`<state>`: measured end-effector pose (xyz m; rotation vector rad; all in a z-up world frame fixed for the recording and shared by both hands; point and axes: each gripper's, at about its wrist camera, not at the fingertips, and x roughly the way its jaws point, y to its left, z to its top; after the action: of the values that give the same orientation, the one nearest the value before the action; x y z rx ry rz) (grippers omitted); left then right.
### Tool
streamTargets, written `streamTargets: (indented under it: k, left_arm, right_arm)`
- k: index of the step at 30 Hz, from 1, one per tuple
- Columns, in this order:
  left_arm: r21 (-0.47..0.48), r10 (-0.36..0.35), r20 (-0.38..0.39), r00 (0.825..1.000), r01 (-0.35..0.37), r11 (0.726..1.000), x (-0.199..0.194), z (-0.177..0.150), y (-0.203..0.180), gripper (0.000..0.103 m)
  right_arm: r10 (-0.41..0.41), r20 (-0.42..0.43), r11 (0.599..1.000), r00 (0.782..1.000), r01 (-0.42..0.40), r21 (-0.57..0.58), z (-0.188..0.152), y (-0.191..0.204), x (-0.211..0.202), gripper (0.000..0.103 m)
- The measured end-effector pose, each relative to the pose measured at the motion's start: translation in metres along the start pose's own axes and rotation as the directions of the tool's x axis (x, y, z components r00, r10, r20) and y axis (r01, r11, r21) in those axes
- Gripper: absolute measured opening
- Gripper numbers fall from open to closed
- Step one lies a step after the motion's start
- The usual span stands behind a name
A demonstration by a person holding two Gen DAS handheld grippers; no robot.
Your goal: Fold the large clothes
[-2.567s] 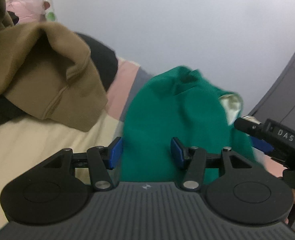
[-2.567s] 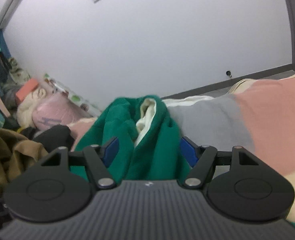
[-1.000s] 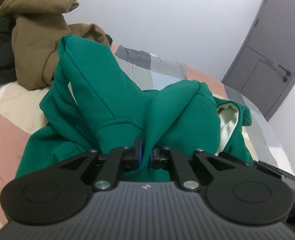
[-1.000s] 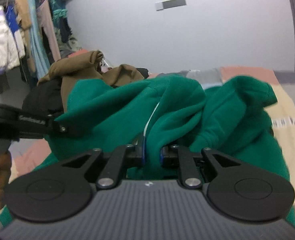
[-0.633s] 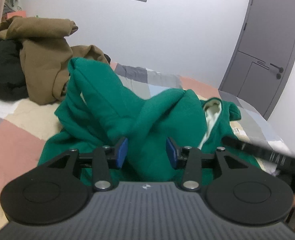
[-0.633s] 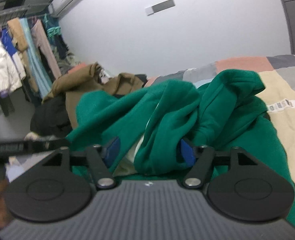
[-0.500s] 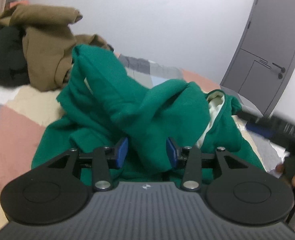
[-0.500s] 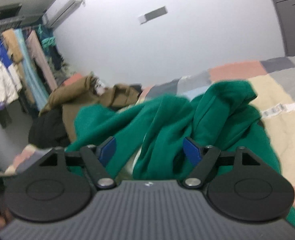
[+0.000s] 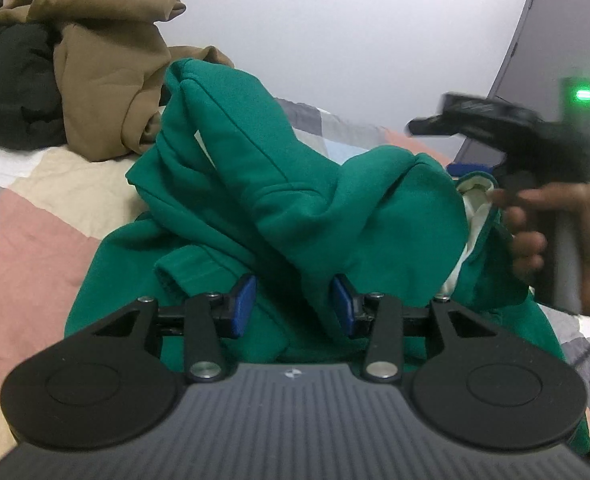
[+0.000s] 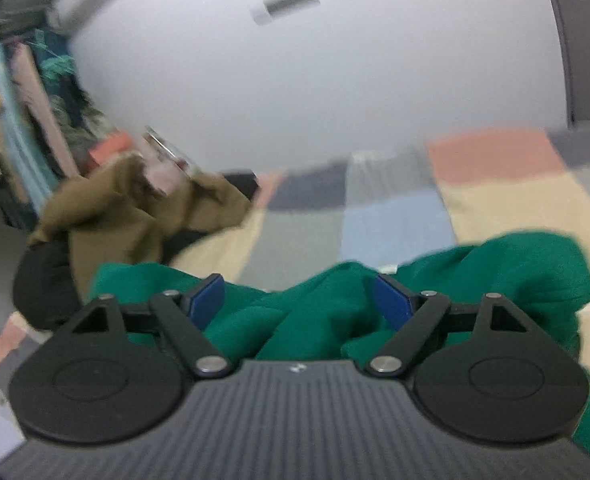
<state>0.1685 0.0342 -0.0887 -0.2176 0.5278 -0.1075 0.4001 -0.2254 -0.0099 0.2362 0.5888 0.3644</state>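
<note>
A crumpled green fleece hoodie [image 9: 295, 208] lies heaped on a pastel patchwork bedspread [image 9: 27, 240]. The left gripper [image 9: 293, 304] stands half open around a fold, pads not pressing. The right gripper [image 10: 299, 300] is opening wide above it, empty. No writing is legible.

The left gripper [image 9: 293, 304] holds its jaws parted, while the right gripper [image 10: 299, 300] is opening its jaws wide.

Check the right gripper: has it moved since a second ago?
Yes. The right gripper has pulled back from the green hoodie, jaws opening, swinging toward the grey door.
</note>
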Motion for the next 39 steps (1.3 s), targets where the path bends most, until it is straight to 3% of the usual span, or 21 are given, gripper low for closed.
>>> streamTargets:
  k: [2, 6, 7, 9, 11, 14, 21, 27, 33, 39]
  left_arm:
    - [-0.016, -0.017, -0.001, 1.0, 0.017, 1.0, 0.001, 0.0, 0.004, 0.048]
    - [-0.029, -0.035, -0.005, 0.999, 0.035, 0.999, 0.004, -0.003, 0.012, 0.048]
    - [-0.033, -0.041, -0.007, 0.999, 0.041, 0.999, 0.004, -0.003, 0.014, 0.048]
    - [-0.032, -0.045, -0.005, 0.999, 0.045, 0.998, 0.003, -0.004, 0.017, 0.048]
    - [-0.034, -0.043, -0.007, 0.999, 0.043, 0.998, 0.001, -0.004, 0.019, 0.048]
    - [-0.037, -0.033, 0.004, 0.999, 0.033, 0.999, -0.006, -0.003, 0.02, 0.048]
    - [-0.052, 0.0, 0.084, 0.996, 0.004, 0.999, -0.039, 0.0, 0.018, 0.048]
    - [-0.087, 0.021, 0.147, 0.989, -0.008, 0.996, -0.072, 0.004, 0.017, 0.048]
    - [-0.091, 0.011, 0.18, 0.984, 0.005, 0.996, -0.1, 0.001, 0.01, 0.048]
    - [-0.058, -0.004, 0.166, 0.986, 0.014, 0.998, -0.107, -0.005, -0.004, 0.048]
  right_arm:
    - [-0.04, -0.055, 0.999, 0.998, 0.039, -0.01, -0.002, 0.001, 0.021, 0.083]
    - [-0.045, -0.143, 0.998, 0.989, 0.037, -0.056, -0.013, 0.005, 0.042, 0.084]
    - [-0.053, -0.154, 0.995, 0.987, 0.039, -0.092, -0.016, 0.01, 0.043, 0.08]
    - [-0.056, -0.168, 0.99, 0.984, 0.032, -0.14, -0.023, 0.019, 0.041, 0.062]
    - [-0.08, -0.168, 0.984, 0.982, 0.051, -0.171, -0.025, 0.025, 0.035, 0.029]
    - [-0.079, -0.126, 0.979, 0.989, 0.053, -0.198, -0.024, 0.033, 0.014, 0.018]
    - [0.019, 0.025, 0.976, 1.0, -0.013, -0.216, -0.018, 0.053, -0.075, 0.017]
    - [0.114, 0.097, 0.954, 0.989, -0.082, -0.288, -0.047, 0.074, -0.169, 0.016]
    - [0.182, 0.051, 0.928, 0.982, -0.154, -0.34, -0.099, 0.079, -0.236, 0.016]
    - [0.167, -0.105, 0.926, 0.98, -0.193, -0.324, -0.146, 0.07, -0.252, 0.016]
